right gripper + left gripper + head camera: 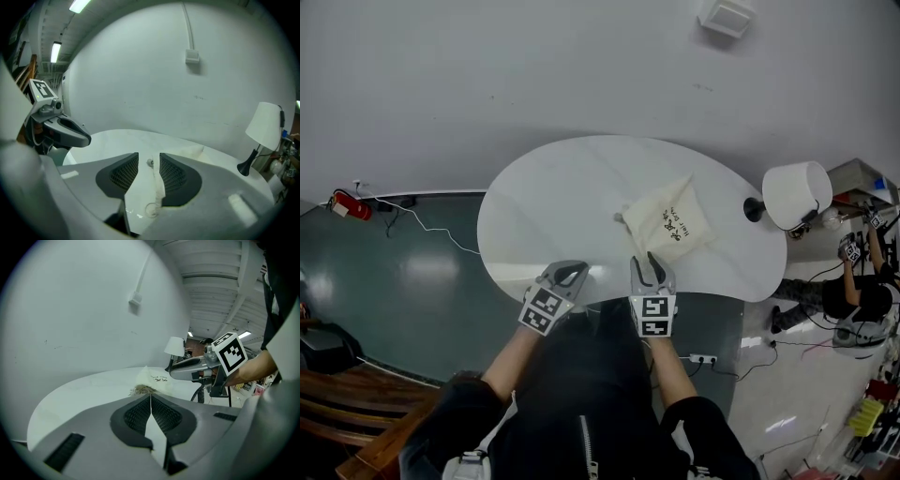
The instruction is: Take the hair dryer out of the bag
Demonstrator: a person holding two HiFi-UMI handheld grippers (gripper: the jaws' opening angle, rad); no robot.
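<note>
A cream drawstring bag (pixel 670 223) with dark print lies bulging on the right half of the white oval table (pixel 553 197). No hair dryer shows outside it. My right gripper (pixel 651 264) is at the bag's near corner with its jaws open. In the right gripper view the bag's cord (pixel 157 185) and its knot lie in the gap of the right gripper (pixel 149 161), untouched by the pads. The bag's cloth (pixel 194 151) shows just beyond. My left gripper (pixel 572 270) is shut and empty at the table's front edge, left of the bag (pixel 154 379).
A white-shaded lamp (pixel 795 195) on a black base stands at the table's right end, close to the bag. A white wall rises behind the table. Another person (pixel 853 291) works at the far right. Red gear with a cable (pixel 349 204) lies on the floor to the left.
</note>
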